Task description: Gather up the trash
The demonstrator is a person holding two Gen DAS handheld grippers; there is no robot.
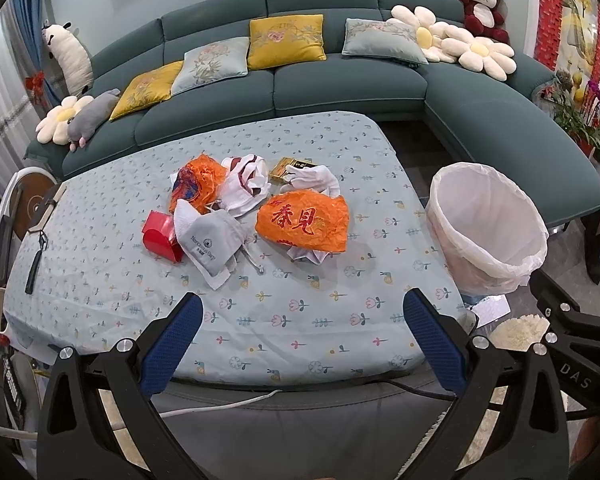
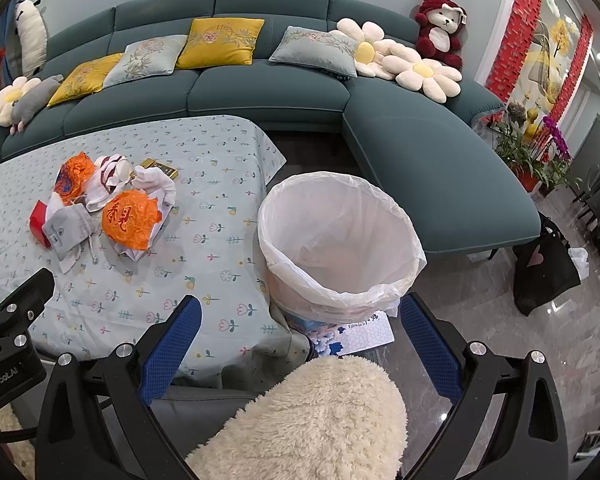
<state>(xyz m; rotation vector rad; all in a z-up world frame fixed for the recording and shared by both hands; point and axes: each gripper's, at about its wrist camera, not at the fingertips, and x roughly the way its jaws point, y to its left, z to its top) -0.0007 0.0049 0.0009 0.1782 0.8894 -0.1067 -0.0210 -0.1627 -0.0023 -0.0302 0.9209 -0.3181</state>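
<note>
Orange trash pile (image 1: 260, 208) mid-table, well beyond left hand-held gripper (image 1: 304, 340), both hand-held grippers wide, empty

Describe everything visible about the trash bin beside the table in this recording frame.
The trash bin is a round, open-topped container lined with a thin, translucent white plastic bag whose edge is folded loosely over the rim and wrinkled. It stands upright on the floor, close against the right edge of the cloth-covered table, in front of the teal sofa. Its inside looks empty. A printed blue-and-white sheet lies at its base, partly tucked beneath it. Neither tool touches it.
</note>
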